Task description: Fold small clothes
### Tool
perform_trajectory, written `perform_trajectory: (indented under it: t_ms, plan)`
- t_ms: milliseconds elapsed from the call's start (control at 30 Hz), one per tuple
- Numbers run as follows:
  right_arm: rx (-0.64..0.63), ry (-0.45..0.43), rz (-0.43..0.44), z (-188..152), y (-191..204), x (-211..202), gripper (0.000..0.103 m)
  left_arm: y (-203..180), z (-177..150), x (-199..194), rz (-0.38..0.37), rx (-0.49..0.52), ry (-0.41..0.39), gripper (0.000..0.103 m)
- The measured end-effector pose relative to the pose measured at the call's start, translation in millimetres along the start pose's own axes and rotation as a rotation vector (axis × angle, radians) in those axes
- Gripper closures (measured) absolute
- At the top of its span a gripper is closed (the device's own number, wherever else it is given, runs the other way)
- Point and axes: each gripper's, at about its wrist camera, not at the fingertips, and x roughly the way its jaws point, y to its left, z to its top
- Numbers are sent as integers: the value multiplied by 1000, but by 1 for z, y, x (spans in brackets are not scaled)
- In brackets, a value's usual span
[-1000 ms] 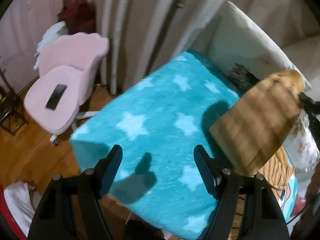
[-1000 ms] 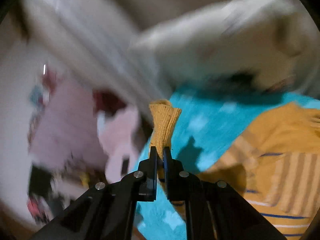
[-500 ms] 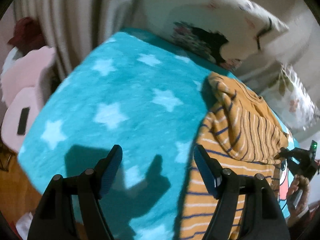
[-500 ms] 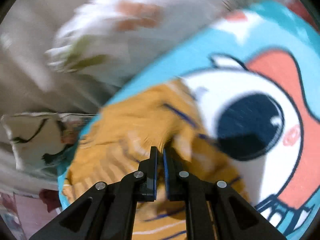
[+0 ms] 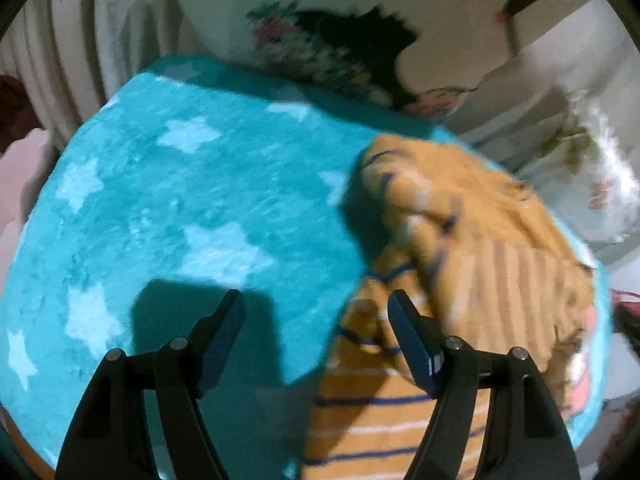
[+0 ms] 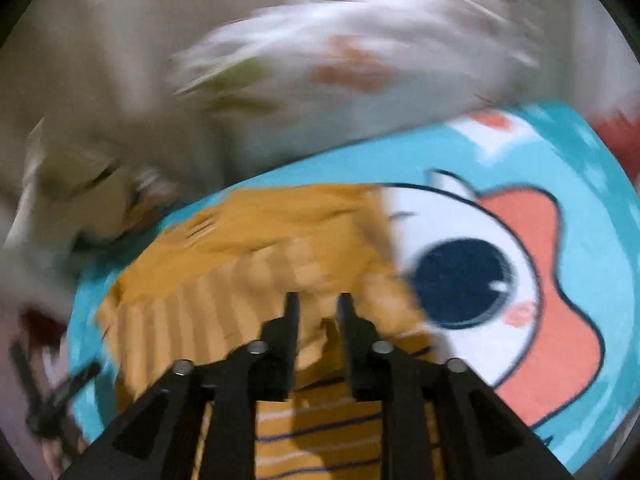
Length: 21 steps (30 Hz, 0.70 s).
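The striped mustard sweater (image 5: 472,248) lies rumpled on the teal star blanket (image 5: 180,208), near the pillows (image 5: 328,40). The left gripper (image 5: 316,312) hangs wide and empty above its edge; the right gripper (image 6: 316,304) has just been parting, its jaws now loose over the knit.

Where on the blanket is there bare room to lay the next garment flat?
The starred teal blanket is bare from the curtain side across to the striped mustard sweater. The cartoon eye print beside the sweater is also free. Crowded: the sweater's side, near the pillows.
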Motion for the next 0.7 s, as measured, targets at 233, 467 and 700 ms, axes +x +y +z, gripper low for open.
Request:
perform_trajectory:
  t_ms: [233, 467, 700]
  plan:
    - [-522, 128, 231, -8, 177, 26, 54, 43, -20, -18, -22, -116, 25, 44]
    - [-1050, 102, 14, -54, 313, 99, 53, 71, -32, -41, -25, -128, 21, 43]
    - [-861, 127, 3, 0, 293, 135, 93, 89, -35, -43, -58, -161, 18, 43]
